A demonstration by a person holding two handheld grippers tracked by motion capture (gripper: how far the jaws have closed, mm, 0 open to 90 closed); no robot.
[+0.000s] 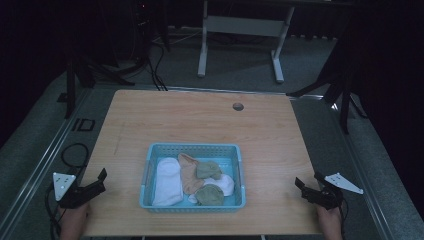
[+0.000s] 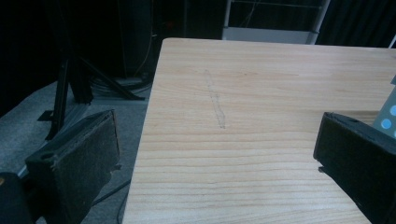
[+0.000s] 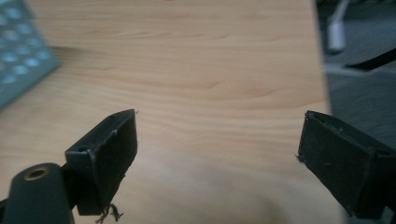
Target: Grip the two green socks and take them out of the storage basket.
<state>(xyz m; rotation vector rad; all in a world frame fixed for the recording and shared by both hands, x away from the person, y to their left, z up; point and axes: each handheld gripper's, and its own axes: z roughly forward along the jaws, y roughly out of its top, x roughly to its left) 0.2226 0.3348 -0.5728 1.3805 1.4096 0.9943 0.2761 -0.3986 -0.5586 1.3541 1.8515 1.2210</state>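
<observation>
Both claws gape wide with nothing in them: left claw at the near left edge of the worktop, right claw at the near right edge. Between them, well apart from each, sits a blue basket holding a white sock, a peach sock and two green socks.

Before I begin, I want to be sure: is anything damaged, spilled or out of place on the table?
Nothing is spilled. The socks lie jumbled inside the light blue plastic basket. Two small oddities: a faint grey pencil-like mark on the wooden table, and frayed threads on the open right gripper.
</observation>
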